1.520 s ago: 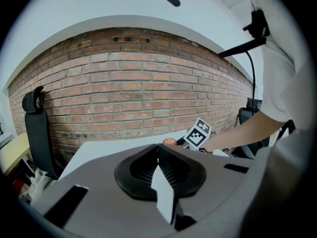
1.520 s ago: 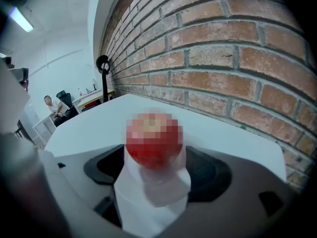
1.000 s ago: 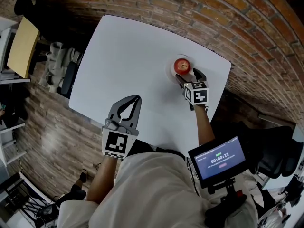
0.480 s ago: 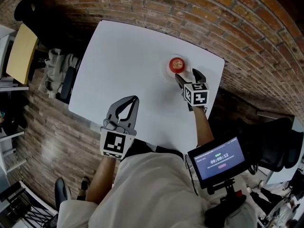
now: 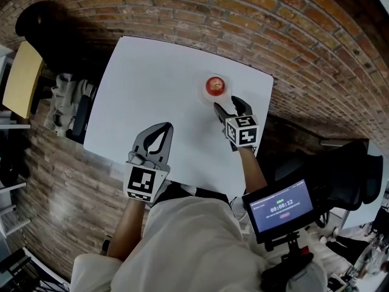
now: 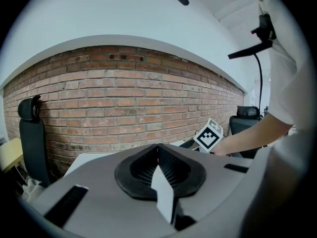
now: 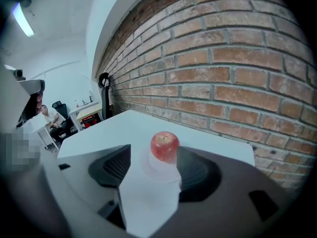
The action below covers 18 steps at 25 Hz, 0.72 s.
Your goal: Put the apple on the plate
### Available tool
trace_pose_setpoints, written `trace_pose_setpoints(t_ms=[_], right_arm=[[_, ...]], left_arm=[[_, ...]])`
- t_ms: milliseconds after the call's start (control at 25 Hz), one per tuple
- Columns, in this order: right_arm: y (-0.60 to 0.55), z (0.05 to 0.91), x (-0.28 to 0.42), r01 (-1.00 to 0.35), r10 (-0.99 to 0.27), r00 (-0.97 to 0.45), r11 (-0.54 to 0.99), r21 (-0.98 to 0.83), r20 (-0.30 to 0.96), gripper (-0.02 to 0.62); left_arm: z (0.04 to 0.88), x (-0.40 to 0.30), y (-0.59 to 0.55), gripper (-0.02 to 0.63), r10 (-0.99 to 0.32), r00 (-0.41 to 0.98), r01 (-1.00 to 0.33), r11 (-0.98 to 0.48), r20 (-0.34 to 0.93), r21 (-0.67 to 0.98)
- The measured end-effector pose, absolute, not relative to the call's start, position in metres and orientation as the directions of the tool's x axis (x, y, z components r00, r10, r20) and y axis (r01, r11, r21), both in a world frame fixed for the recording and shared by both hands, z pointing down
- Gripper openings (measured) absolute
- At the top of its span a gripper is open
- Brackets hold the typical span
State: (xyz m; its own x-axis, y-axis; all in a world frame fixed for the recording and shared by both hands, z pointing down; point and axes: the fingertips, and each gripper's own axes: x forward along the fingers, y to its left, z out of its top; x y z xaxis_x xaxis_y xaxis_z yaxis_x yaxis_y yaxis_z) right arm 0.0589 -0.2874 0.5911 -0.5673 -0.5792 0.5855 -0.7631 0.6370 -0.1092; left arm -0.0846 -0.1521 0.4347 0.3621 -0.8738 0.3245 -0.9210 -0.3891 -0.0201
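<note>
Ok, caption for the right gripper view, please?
Red apple sits on a white plate on the white table, brick wall behind.

The plate (image 7: 161, 173) is blending into the white counter (image 5: 164, 84), so its rim is hardly showing, and the apple (image 7: 164, 146) is covering its middle. The person's shirt (image 5: 194, 236) is hiding the counter's near edge. The screen (image 5: 278, 207) on the right is showing figures too small to read. From the left gripper (image 6: 158, 151), the right gripper (image 5: 226, 104) is showing little beyond its marker cube (image 6: 210, 136).
</note>
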Motion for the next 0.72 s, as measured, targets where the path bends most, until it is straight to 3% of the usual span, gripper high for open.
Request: trace_pose_setpoints(t_ms=[720], right_arm=[[-0.252,0.522,0.073,-0.816,-0.699,-0.529,0.574,-0.063,0.482,0.167]], left_arm=[[0.399,-0.065,-0.152,0.006,-0.849,0.481,-0.865,-0.5,0.219,-0.043]])
